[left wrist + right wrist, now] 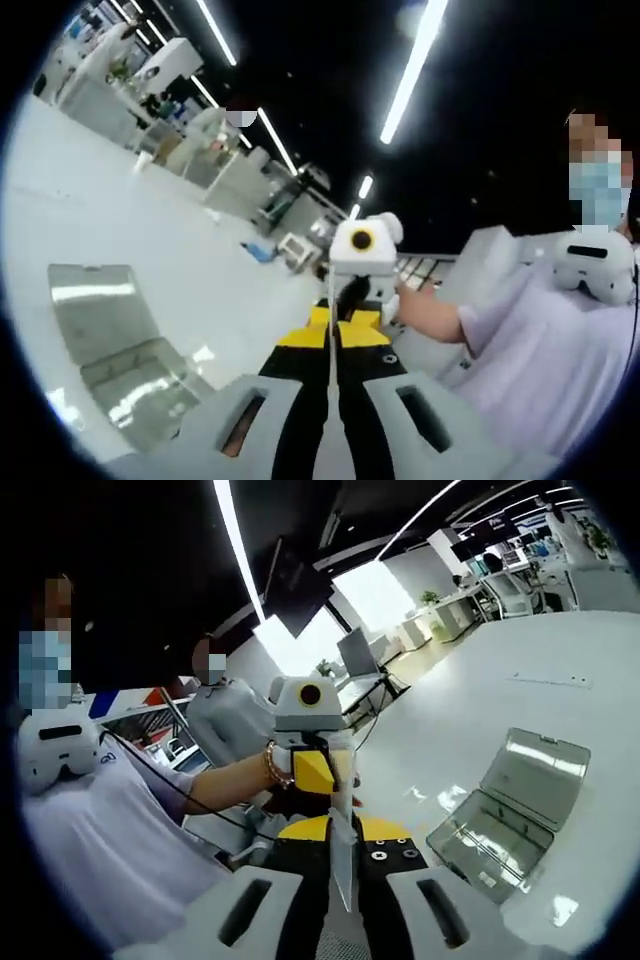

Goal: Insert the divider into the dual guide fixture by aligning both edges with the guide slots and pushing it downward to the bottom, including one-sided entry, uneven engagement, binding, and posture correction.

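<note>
Clear, glossy plastic forms the divider (pixel 343 855), a thin flat sheet seen almost edge-on at bottom centre of the right gripper view, rising between that view's pale grey jaws. In the left gripper view the same divider (pixel 331 370) shows as a fine pale line at bottom centre. Both grippers pinch it from opposite ends: the right gripper (pixel 345 910) is closed narrowly on its near edge, and the left gripper (pixel 331 440) likewise. Each appears in the other's view, yellow and black beyond the sheet, the left gripper (pixel 312 770) at centre and the right gripper (pixel 345 325) at centre. No writing or brand can be read.

Transparent and box-shaped, the guide fixture (pixel 510 815) lies on the white table (pixel 520 660) at right of the right gripper view, well apart from the divider; it appears lower left (pixel 120 350) in the left gripper view. A person (pixel 90 830) in a pale shirt stands at left.
</note>
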